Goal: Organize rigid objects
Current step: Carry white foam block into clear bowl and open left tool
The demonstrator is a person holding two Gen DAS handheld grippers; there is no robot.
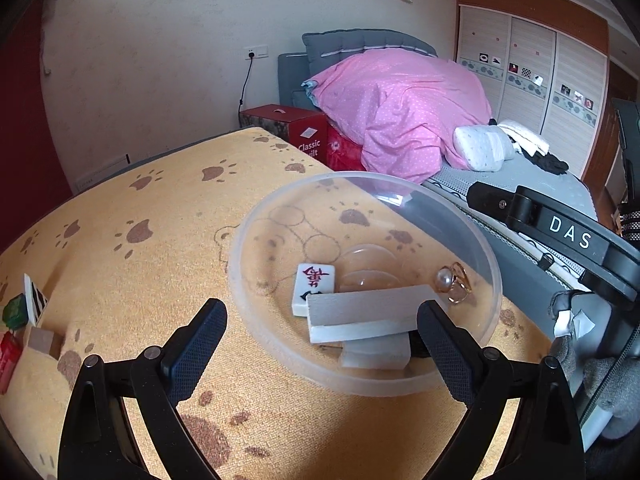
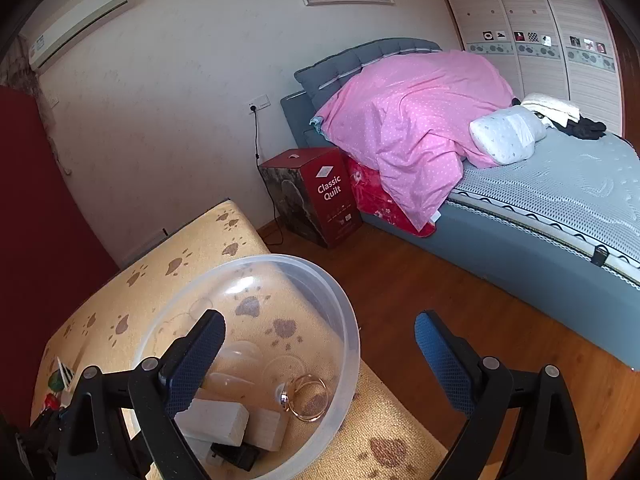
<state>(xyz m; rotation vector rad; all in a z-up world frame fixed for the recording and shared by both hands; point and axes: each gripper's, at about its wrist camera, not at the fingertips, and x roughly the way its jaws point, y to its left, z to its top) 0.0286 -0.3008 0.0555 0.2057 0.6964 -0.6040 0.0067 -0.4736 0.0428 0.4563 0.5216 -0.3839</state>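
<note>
Clear plastic, that's the bowl point(image 1: 362, 204), sitting near the right edge of the yellow paw-print cloth point(image 1: 132, 264), and it holds the sorted pieces. Inside, a mahjong tile point(image 1: 311, 286) lies face up with red characters showing, and two long white blocks point(image 1: 368, 312) are stacked flat just beside it, overlapping its corner. Another pale block point(image 1: 378, 350) sits under them near the front wall. Over on the right side of the bowl, a pearl ring point(image 1: 451, 282) rests on the bottom, gold band tipped up. Something small and dark lies under the blocks in the right wrist view; I can't tell what it is.

Now the left gripper point(image 1: 322, 320): fingers spread wide, holding nothing, one finger over the cloth left of the bowl, the other poking over the bowl's near rim on the right. The right gripper point(image 2: 320, 344) is likewise spread and empty, its left finger reaching over the bowl point(image 2: 256, 276) above the blocks, its right finger out over the wooden floor point(image 2: 420, 280). From the left wrist, the right tool's black body marked DAS point(image 1: 568, 232) comes in from the right, with a gloved hand point(image 1: 600, 380) behind it.

Far left on the cloth, a few pieces wait: a green one point(image 1: 14, 310), a striped card point(image 1: 36, 300), a red one point(image 1: 8, 350), a tan block point(image 1: 42, 340).

Beyond, a bed with a pink quilt point(image 1: 404, 108), a red box point(image 1: 296, 124) beside it.
</note>
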